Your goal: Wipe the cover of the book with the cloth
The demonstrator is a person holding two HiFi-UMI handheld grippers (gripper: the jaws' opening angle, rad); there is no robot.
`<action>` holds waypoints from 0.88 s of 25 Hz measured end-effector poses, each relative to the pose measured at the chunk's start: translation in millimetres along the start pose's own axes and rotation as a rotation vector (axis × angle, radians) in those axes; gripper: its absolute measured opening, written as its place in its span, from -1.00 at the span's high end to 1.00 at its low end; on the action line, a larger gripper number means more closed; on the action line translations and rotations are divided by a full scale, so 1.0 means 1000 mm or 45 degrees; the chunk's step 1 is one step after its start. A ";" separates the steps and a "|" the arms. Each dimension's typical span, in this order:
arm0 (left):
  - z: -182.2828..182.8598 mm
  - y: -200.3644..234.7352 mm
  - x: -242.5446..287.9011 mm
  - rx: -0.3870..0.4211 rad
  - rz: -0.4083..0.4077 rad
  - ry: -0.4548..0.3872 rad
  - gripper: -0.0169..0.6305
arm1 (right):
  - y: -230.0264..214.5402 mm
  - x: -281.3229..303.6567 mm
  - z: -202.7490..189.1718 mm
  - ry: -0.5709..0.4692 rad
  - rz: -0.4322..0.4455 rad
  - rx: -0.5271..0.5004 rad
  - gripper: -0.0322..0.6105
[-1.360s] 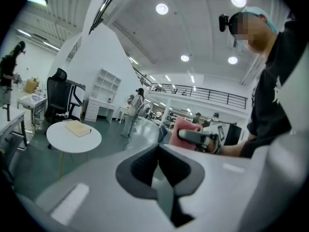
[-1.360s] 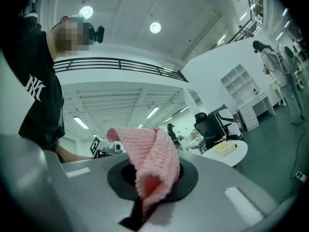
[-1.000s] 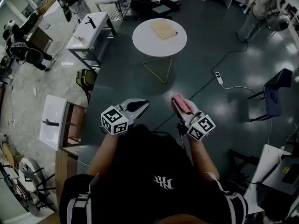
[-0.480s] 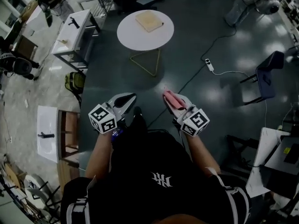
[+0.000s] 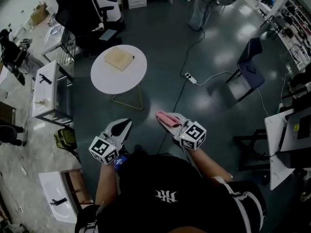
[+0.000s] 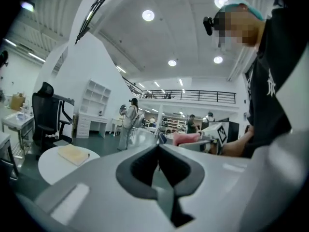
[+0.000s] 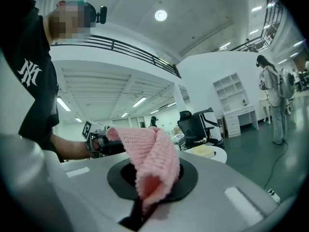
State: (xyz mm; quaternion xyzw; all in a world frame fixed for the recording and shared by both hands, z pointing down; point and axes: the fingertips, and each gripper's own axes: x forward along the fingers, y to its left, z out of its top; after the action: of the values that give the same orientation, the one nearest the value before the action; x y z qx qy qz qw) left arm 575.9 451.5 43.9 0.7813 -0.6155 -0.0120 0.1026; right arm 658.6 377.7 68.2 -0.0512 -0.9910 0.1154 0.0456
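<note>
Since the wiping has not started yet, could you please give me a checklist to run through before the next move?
1. The pink cloth is clamped in the right hand-held gripper: ok.
2. The left hand-held gripper is shut and empty: ok.
3. The book lies flat on the round white table, cover unobstructed: ok.
4. The pink cloth is at the book: not ok; both hand-held grippers are well short of the table.
5. The floor cable is clear of the feet: cannot tell.

A closed tan book (image 5: 119, 58) was laid flat on a round white table (image 5: 103, 83). A pink knitted cloth (image 5: 164, 117) was held folded in the right gripper (image 5: 171, 122), well apart from the book.
</note>
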 end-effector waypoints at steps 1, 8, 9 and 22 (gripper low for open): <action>0.006 0.013 0.000 0.005 -0.007 -0.006 0.94 | -0.005 0.011 0.004 -0.004 -0.017 0.010 0.86; 0.031 0.117 -0.014 0.009 -0.081 0.096 0.94 | -0.031 0.104 0.038 -0.072 -0.103 0.037 0.86; 0.032 0.131 -0.019 0.003 -0.086 0.101 0.94 | -0.033 0.117 0.040 -0.073 -0.112 0.028 0.86; 0.025 0.247 -0.020 -0.116 -0.066 0.109 0.94 | -0.081 0.189 0.054 0.000 -0.201 0.039 0.86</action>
State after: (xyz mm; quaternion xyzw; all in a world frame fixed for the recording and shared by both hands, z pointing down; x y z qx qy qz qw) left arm 330.4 412.3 60.7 0.7914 -0.5888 -0.0095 0.1639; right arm 458.3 308.0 49.9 0.0277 -0.9900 0.1264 0.0552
